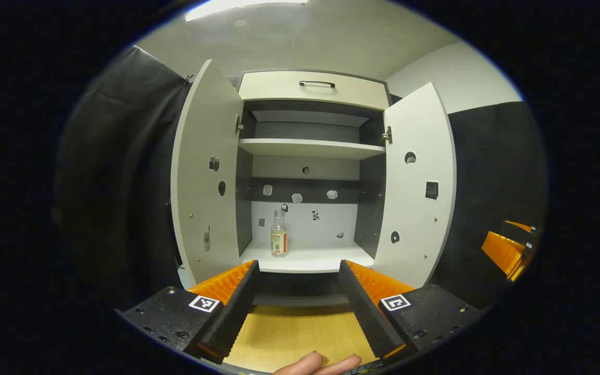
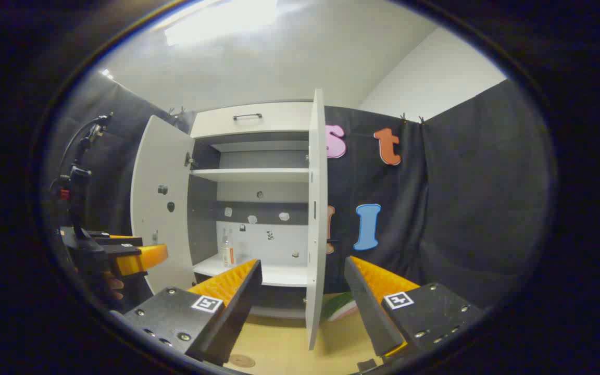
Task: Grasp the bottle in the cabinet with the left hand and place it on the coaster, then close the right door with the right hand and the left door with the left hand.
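cabinet (image 1: 313,88): both doors swung wide, a drawer with a dark handle across the top, one shelf higher up inside
bottle (image 1: 278,234): clear, with a label, upright on the lower shelf, toward the left side, near the back wall
left door (image 1: 203,172): open, small stickers on its inner face
right door (image 1: 420,182): open; in the right gripper view it stands edge-on between the fingers
left gripper (image 1: 298,307): fingers spread wide, nothing between them, aimed at the cabinet's lower shelf, well short of the bottle
right gripper (image 2: 302,307): fingers spread apart, holding nothing, either side of the door's edge without touching it
coaster (image 2: 241,360): small round disc on the wooden table (image 1: 295,338), low in the right gripper view
hand (image 1: 321,364): fingertips at the bottom edge of the left gripper view
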The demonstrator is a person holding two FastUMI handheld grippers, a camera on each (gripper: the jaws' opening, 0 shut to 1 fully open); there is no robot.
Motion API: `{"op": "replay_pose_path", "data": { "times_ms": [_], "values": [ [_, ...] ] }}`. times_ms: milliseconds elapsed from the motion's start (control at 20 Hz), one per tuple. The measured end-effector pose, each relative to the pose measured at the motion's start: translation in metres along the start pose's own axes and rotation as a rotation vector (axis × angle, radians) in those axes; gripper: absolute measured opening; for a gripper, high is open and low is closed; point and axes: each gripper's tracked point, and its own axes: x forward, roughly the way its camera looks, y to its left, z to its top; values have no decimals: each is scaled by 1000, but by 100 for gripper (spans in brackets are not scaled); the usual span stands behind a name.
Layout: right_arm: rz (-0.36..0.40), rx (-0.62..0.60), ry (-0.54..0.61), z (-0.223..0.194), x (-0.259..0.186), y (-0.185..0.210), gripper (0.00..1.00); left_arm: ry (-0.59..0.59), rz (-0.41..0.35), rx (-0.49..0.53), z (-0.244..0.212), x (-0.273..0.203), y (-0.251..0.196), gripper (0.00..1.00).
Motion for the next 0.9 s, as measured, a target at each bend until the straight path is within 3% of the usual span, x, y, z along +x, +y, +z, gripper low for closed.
{"op": "replay_pose_path", "data": {
  "times_ms": [100, 300, 450, 500, 550, 850, 900],
  "values": [
    [2, 1, 2, -1, 5, 7, 92, -14, 3, 2, 4, 5, 6, 97],
    [0, 23, 4, 3, 14, 14, 97, 20, -4, -4, 1, 14, 14, 96],
    [0, 24, 4, 1, 21, 16, 96, -3, 15, -4, 8, 20, 26, 97],
    [-3, 19, 9, -1, 24, 16, 92, -3, 20, 3, 9, 22, 30, 96],
    [-6, 15, 16, -5, 25, 14, 96, 2, 25, 15, 9, 24, 34, 96],
    [-11, 17, 26, -16, 38, 14, 97, 3, 52, 28, 7, 36, 59, 96],
    [-6, 19, 31, -19, 40, 15, 93, 4, 56, 24, 5, 41, 61, 97]
  ]
}}
